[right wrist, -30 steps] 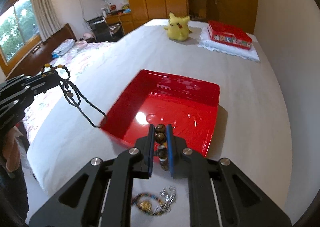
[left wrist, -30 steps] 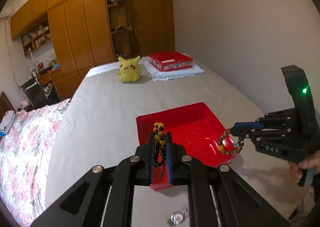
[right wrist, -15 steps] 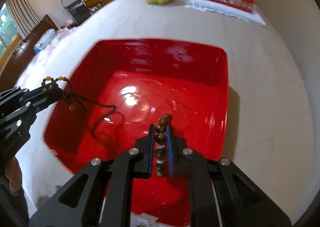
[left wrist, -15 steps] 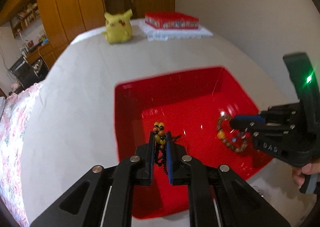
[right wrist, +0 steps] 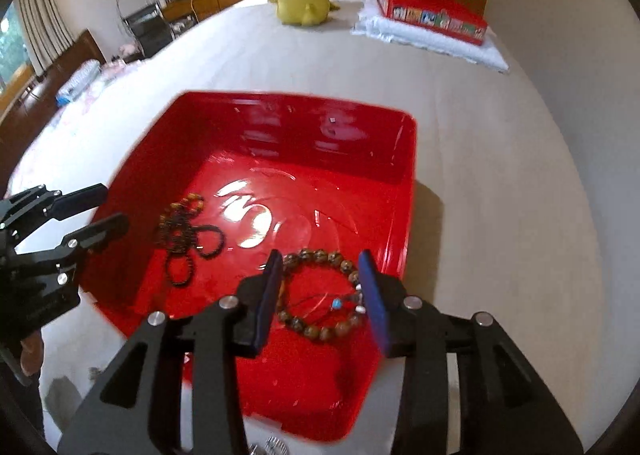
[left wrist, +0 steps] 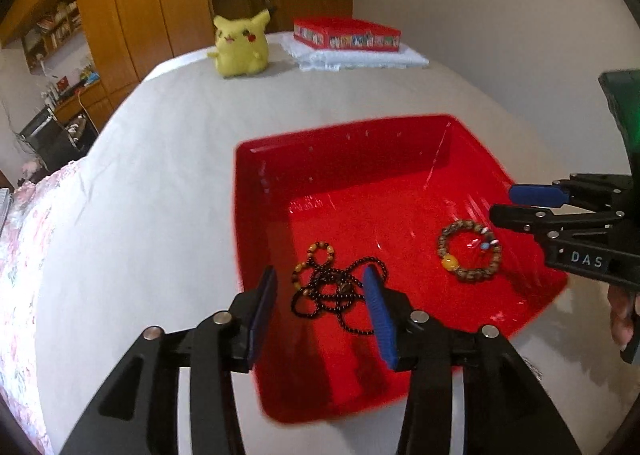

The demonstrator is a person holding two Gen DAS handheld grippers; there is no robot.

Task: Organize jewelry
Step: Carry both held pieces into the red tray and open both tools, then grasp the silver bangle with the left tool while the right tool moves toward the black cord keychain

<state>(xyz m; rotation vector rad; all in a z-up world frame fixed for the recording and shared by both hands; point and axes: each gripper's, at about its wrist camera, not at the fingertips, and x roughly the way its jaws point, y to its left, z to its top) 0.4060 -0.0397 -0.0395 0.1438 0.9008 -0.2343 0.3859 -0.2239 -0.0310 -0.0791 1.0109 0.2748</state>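
1. The left claw (left wrist: 320, 297) hangs over the near left part of the red tray (left wrist: 256, 191), its blue-padded fingers (left wrist: 378, 315) spread wide apart and holding nothing.
2. Directly below and between those fingers the dark beaded necklace (left wrist: 334, 291) lies in a loose tangle on the tray floor, with a few amber beads at its far end; it touches neither finger.
3. The right claw (right wrist: 322, 291) hovers over the near right part of the same tray, its fingers likewise spread apart and empty.
4. The brown bead bracelet (right wrist: 320, 295) lies flat on the tray floor beneath that gap, a closed ring with one turquoise bead and a couple of pale ones. From the left wrist view an orange bead also shows on its near side.
5. Necklace and bracelet lie well apart, the necklace toward the tray's left side, the bracelet toward its right.
6. The tray sits on a white sheet (left wrist: 160, 183) that covers a wide flat surface; whether it is a bed or a desk I cannot tell.
7. Just outside the tray's near edge, in the right wrist view, a small silvery item (right wrist: 276, 447) peeks out, too cut off to identify.
8. Far back on the sheet stands a yellow plush toy (left wrist: 240, 45), and beside it a red box (left wrist: 346, 35) rests on a folded white cloth (left wrist: 360, 59).
9. Wooden wardrobes (left wrist: 140, 15) line the far wall.
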